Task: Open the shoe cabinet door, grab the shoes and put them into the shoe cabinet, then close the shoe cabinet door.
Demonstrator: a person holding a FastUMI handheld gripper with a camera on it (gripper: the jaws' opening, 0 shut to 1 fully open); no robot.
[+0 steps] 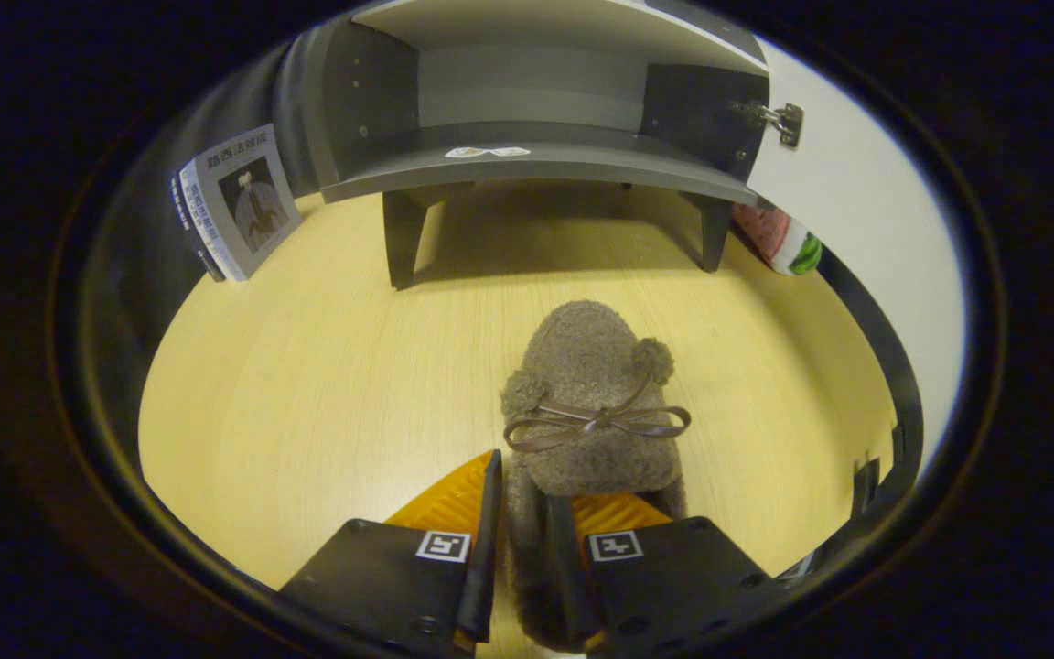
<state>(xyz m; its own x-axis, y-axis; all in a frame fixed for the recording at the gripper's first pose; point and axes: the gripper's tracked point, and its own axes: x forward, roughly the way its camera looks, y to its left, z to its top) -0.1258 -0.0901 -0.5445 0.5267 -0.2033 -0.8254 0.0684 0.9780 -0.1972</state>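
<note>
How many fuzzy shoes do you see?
1. The fuzzy brown slipper with a leather bow lies on the yellow wooden floor, its heel clamped in the gripper, before the open grey cabinet. Others may be hidden.

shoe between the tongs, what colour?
Grey-brown fuzzy slipper with a brown bow, gripped by the tongs. Gripper view shows it best.

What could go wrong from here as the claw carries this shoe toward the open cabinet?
1. The claw pinches only the soft wall at the fuzzy shoe's heel opening, with the toe reaching out ahead; the shoe may sag or slip free.
2. The cabinet shelf sits on legs above the table, so a low toe could strike the shelf's front edge.
3. The open door stands just right of the opening; a rightward drift could knock it.
</note>
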